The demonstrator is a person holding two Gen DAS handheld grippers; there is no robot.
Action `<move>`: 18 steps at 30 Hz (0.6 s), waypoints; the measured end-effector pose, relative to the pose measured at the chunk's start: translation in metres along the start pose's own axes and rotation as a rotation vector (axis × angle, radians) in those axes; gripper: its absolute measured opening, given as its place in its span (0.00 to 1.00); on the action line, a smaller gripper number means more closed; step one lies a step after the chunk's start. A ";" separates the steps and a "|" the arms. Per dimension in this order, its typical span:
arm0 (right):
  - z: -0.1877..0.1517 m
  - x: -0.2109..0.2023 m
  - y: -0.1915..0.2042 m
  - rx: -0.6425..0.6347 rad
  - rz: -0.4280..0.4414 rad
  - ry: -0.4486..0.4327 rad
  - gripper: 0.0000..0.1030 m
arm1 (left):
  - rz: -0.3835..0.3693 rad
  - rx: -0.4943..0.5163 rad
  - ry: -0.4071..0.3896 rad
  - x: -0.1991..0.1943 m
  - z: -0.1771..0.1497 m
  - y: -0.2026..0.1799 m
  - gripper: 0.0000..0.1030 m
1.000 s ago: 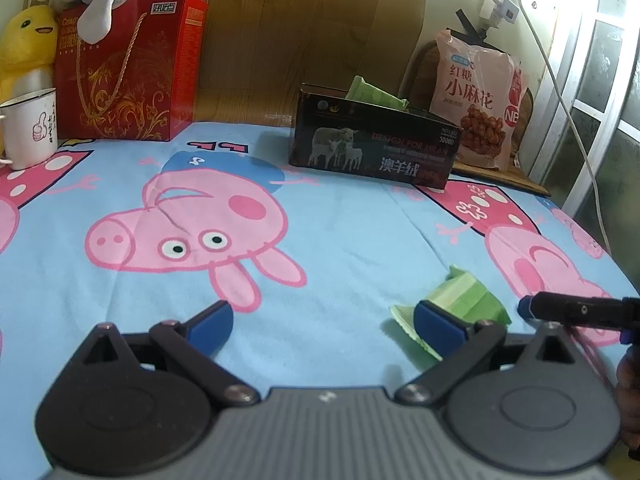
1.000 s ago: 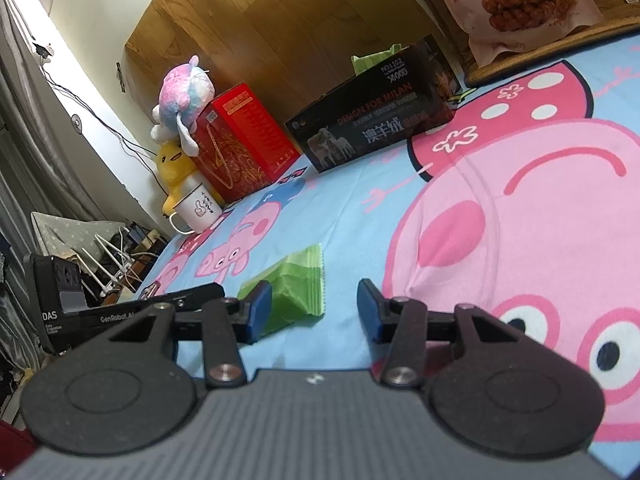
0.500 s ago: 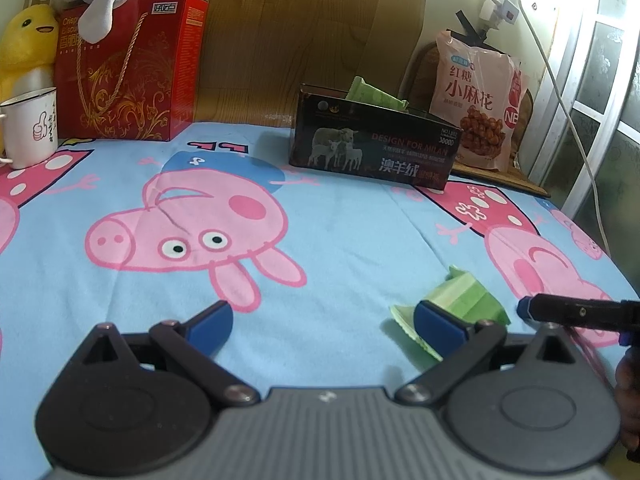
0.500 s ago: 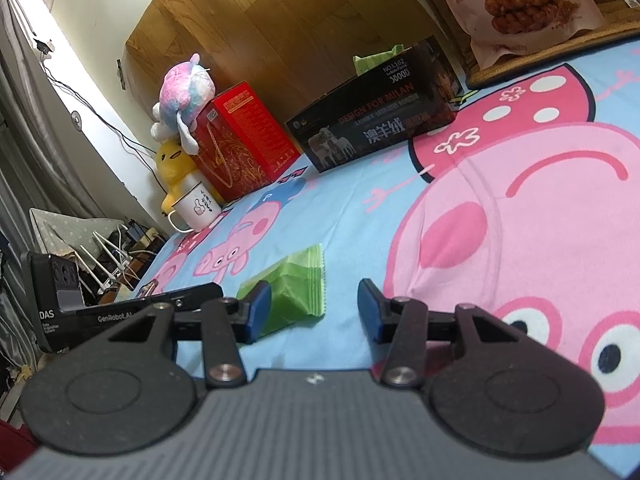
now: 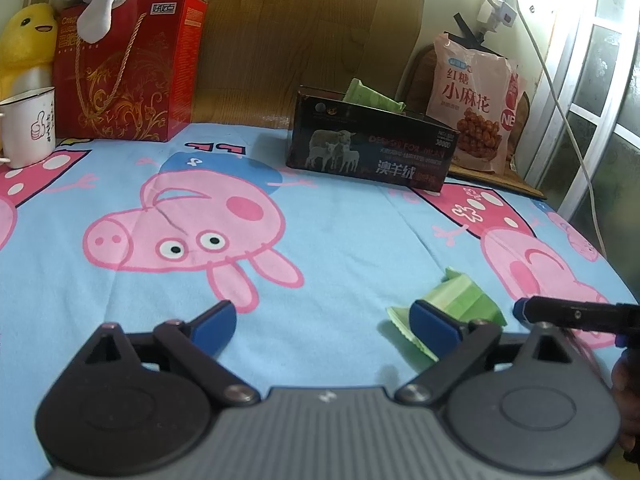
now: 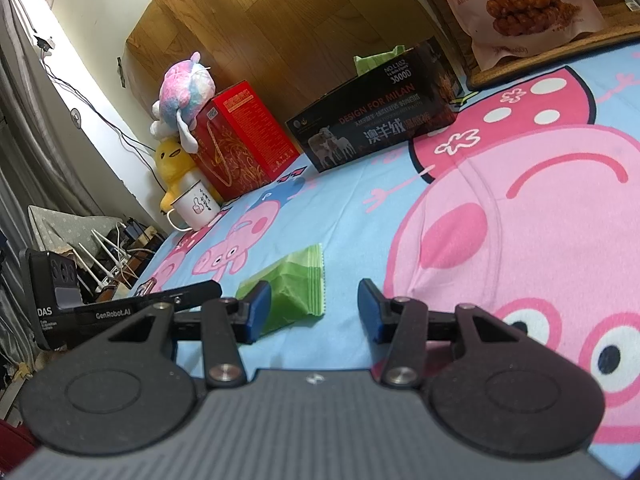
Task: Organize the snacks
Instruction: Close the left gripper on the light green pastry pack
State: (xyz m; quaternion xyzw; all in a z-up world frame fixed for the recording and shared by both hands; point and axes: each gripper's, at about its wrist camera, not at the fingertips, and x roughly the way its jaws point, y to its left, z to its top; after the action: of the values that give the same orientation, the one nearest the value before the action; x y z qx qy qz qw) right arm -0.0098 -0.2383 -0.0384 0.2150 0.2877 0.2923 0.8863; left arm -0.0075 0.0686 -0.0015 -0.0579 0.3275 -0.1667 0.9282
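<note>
**Both grippers open, green snack pack on the sheet**

I see my left gripper [image 5: 324, 322] spread wide, holding nothing, low over the pig-print bedsheet [image 5: 340, 232]. My right gripper [image 6: 314, 306] is also released, empty. The green snack pack [image 6: 298, 282] lies flat on the sheet, near the right gripper's left finger, partly behind the left gripper's right pad. Another green pack [image 5: 370, 96] sticks out of the dark box [image 5: 370, 148] at the back. Pink snack bag [image 5: 476, 104] stands beside the box.

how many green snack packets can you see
2: one green packet lies on the bedsheet near the right claw; another green packet sticks out of the black box. The box may hide more.
</note>
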 end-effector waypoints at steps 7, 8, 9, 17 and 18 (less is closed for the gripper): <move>-0.005 0.004 0.016 -0.111 0.009 0.043 0.49 | -0.089 -0.046 -0.016 -0.009 -0.001 0.009 0.79; -0.006 0.004 0.019 -0.126 0.006 0.046 0.49 | -0.106 -0.069 -0.017 -0.011 -0.002 0.012 0.79; -0.007 0.004 0.020 -0.135 0.005 0.050 0.49 | -0.126 -0.095 -0.016 -0.013 -0.003 0.016 0.79; -0.008 0.010 0.032 -0.194 -0.003 0.087 0.49 | -0.323 -0.198 0.058 -0.021 -0.012 0.019 0.69; -0.009 0.012 0.035 -0.209 -0.005 0.092 0.49 | -0.342 -0.204 0.070 -0.019 -0.012 0.018 0.68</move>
State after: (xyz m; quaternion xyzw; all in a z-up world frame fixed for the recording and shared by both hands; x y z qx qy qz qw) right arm -0.0211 -0.2031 -0.0301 0.1067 0.2967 0.3280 0.8905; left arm -0.0240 0.0918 -0.0041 -0.2005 0.3603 -0.2899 0.8637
